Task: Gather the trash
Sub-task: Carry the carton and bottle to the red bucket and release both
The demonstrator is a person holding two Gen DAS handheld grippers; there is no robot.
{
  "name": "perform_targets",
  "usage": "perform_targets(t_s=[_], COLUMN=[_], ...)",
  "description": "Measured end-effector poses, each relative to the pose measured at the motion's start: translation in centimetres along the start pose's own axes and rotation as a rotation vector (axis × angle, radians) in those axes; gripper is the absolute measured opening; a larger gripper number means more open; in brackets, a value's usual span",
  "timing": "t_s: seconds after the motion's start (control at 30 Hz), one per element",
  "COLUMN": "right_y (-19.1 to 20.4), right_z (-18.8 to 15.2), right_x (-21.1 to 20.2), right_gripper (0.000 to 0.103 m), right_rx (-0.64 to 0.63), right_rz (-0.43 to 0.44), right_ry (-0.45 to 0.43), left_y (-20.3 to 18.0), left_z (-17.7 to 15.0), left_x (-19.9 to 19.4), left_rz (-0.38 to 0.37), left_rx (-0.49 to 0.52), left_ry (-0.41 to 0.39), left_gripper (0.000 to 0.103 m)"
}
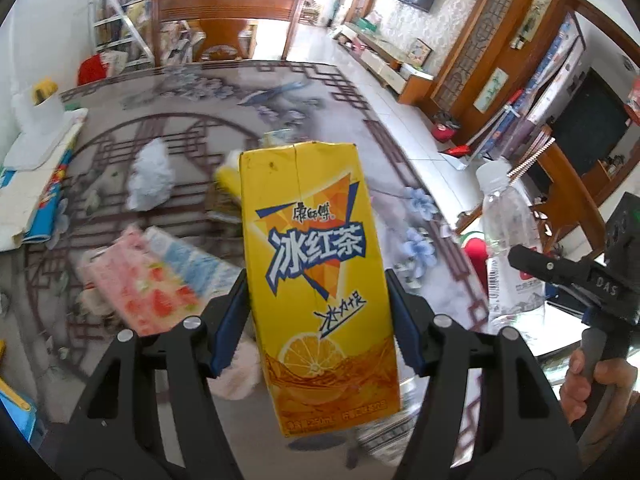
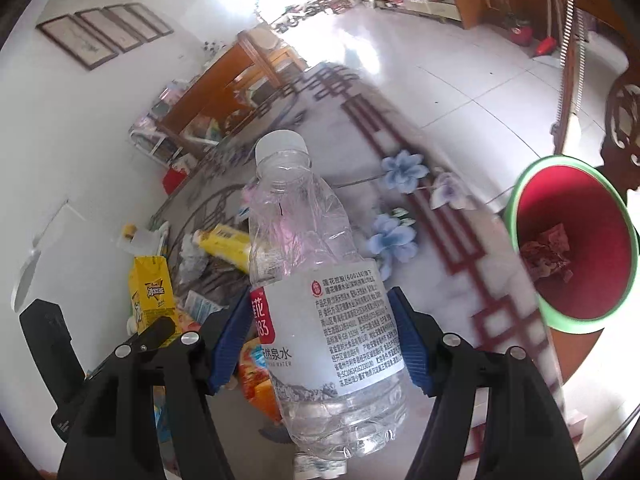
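Observation:
My left gripper (image 1: 318, 316) is shut on a yellow iced-tea carton (image 1: 316, 248), held upright above the table, with the blue pads pressed on both its sides. The same carton (image 2: 150, 292) shows at the left of the right wrist view. My right gripper (image 2: 320, 336) is shut on a clear, crumpled plastic water bottle (image 2: 316, 280) with a white cap and label; that bottle (image 1: 508, 232) also appears at the right of the left wrist view. A red bin with a green rim (image 2: 576, 240) stands past the table's right edge, with crumpled wrappers at its bottom.
On the patterned table (image 1: 200, 140) lie a crumpled white tissue (image 1: 150, 176), a pink strawberry packet (image 1: 140, 284), a yellow tube (image 2: 224, 244) and other wrappers. A wooden chair (image 1: 224, 24) stands at the far side. A person's hand (image 1: 596, 384) grips the right tool.

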State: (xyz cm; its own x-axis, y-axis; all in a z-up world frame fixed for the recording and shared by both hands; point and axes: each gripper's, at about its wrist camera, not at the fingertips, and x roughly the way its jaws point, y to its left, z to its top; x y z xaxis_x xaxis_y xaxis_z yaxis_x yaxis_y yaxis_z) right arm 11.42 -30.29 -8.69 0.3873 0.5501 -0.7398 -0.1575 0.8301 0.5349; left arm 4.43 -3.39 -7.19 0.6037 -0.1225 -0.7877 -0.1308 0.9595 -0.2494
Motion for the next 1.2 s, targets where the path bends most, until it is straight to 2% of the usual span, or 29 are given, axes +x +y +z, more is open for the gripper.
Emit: perform_targets(t_s=[0.2, 0.47, 0.73, 0.77, 0.8, 0.87, 1.0, 1.2], right_y=[-4.6, -14.5, -21.6, -22.3, -22.8, -23.5, -23.7, -22.0], right_z=[1.4, 2.2, 2.9, 3.1, 3.3, 3.6, 3.9, 4.2], right_x=[-2.8, -6.4, -8.6, -8.6, -8.8, -9.3, -10.1, -9.8], right_gripper=[0.065, 0.065, 0.067, 0.069, 0.075, 0.078, 0.078, 0.078], right_rx=[0.071, 0.249, 0.362, 0.374, 0.386, 0.401, 0.395, 0.356], right_rz=[-0.059, -0.179, -0.219, -0.216, -0.218, -0.223, -0.238, -0.231], right_ry=[-0.057, -0.131, -0.159, -0.163, -0.169, -0.188, -0.201, -0.198], left_y=[-5.9, -16.4, -25.9, -27.0, -27.3, -28.1, -28.2, -25.2], left_z=[1.8, 3.5, 3.0, 3.0, 2.9, 3.0, 2.8, 2.9], left_x=[3.4, 10.6, 16.4, 16.9, 17.1, 17.4, 17.0, 14.5], left_rz=[-0.105, -0.253, -0.333, -0.339, -0.342, -0.350, -0.347, -0.318], left_rx=[0.075, 0.198, 0.316, 0.329, 0.333, 0.334, 0.341, 0.295], left_ry=[0.034, 0.144, 0.222, 0.227, 0.229, 0.222, 0.218, 0.172], left_gripper=[0.062, 0.062, 0.063, 0.069, 0.073, 0.082, 0.084, 0.085])
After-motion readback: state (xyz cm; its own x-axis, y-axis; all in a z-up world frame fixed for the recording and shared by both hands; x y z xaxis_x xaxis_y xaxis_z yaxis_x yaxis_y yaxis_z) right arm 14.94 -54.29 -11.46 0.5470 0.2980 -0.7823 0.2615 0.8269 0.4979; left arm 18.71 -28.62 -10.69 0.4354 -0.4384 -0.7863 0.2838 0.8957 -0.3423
